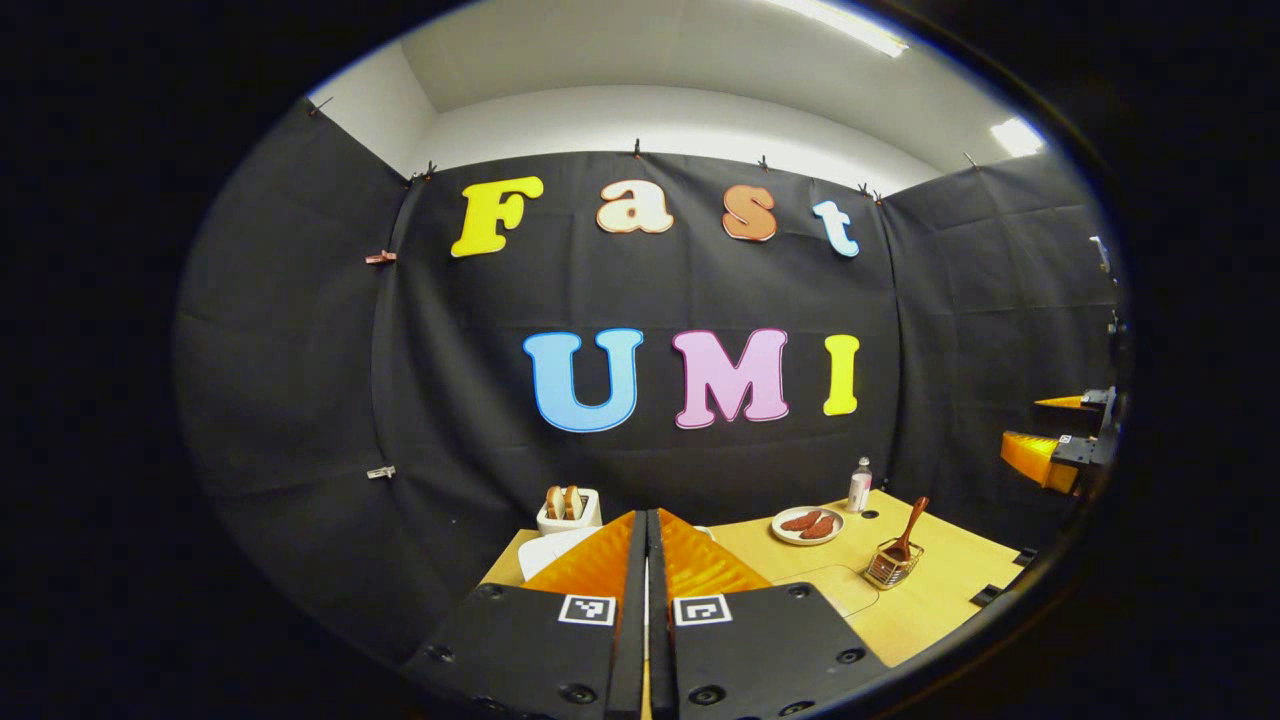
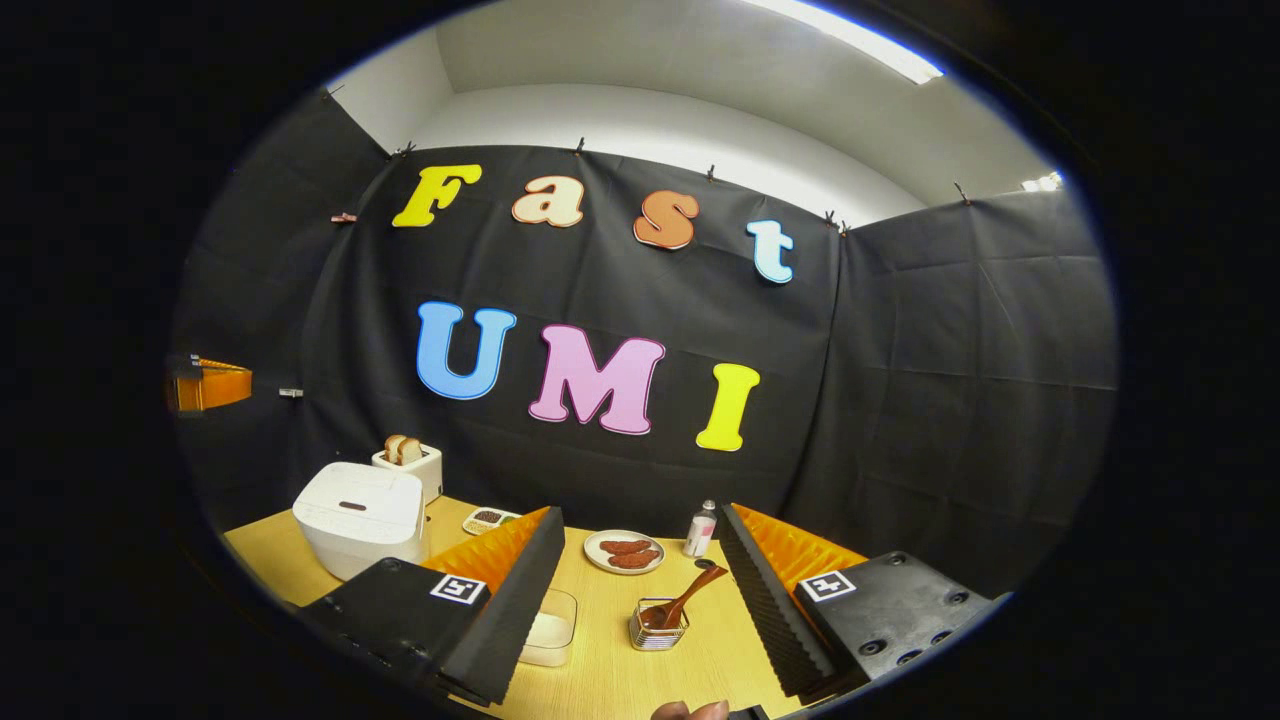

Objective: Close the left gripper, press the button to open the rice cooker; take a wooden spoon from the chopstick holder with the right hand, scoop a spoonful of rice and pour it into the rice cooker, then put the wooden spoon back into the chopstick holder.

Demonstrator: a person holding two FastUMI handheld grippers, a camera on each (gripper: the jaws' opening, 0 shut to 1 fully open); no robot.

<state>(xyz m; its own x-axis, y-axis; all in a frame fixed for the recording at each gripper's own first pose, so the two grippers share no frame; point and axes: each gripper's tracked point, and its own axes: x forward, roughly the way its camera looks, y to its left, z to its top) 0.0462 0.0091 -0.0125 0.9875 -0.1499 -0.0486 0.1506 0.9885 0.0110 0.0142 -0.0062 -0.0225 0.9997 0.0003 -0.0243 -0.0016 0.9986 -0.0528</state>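
The white rice cooker [image 2: 360,515] stands with its lid down at the table's left; in the left gripper view a part of the cooker [image 1: 558,548] peeks out behind my fingers. My left gripper [image 1: 647,518] is shut, empty, and held above the table. A wooden spoon [image 2: 692,595] leans in the wire chopstick holder [image 2: 658,626], and the spoon [image 1: 910,525] also appears at the right of the left gripper view. A clear box of rice [image 2: 548,625] lies beside the holder. My right gripper [image 2: 641,513] is open and empty, short of the holder.
A toaster [image 2: 410,460] with bread stands behind the cooker. A small dish [image 2: 487,518], a plate of sausages [image 2: 625,550] and a bottle [image 2: 703,530] line the back of the wooden table [image 2: 610,680]. A fingertip [image 2: 690,710] shows at the bottom edge.
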